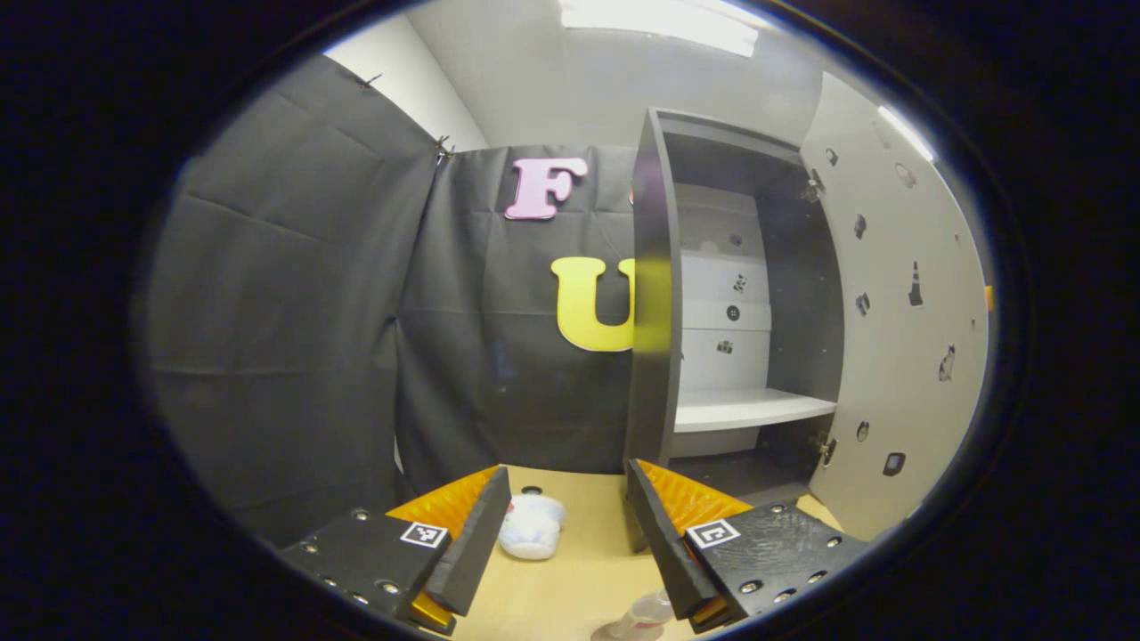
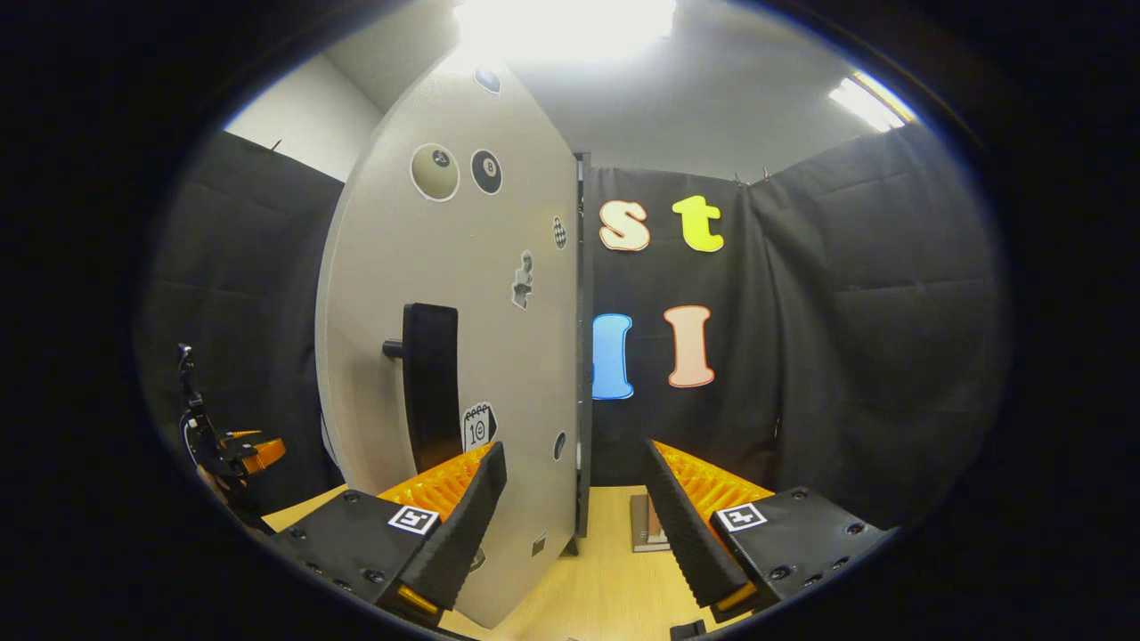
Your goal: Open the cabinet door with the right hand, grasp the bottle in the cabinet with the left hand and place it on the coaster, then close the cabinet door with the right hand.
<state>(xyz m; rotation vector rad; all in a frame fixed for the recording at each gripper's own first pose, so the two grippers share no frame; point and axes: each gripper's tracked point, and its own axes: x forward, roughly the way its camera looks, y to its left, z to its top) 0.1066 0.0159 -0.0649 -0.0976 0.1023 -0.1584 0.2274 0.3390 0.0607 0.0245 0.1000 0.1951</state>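
In the left gripper view the dark cabinet (image 1: 655,294) stands open, its pale door (image 1: 899,338) swung out to the right. Its white shelf (image 1: 748,408) is bare. My left gripper (image 1: 566,476) is open above the wooden table (image 1: 579,570). A clear bottle (image 1: 639,616) shows low down by the right finger, partly hidden; what it rests on I cannot tell. In the right gripper view my right gripper (image 2: 572,450) is open close to the door's (image 2: 499,294) free edge, just right of its black handle (image 2: 430,383) and not touching it.
A white crumpled lump (image 1: 532,525) lies on the table between the left gripper's fingers, with a small dark disc (image 1: 532,490) behind it. A small flat block (image 2: 648,525) sits on the table by the booth's wall. The other gripper (image 2: 236,450) shows far left.
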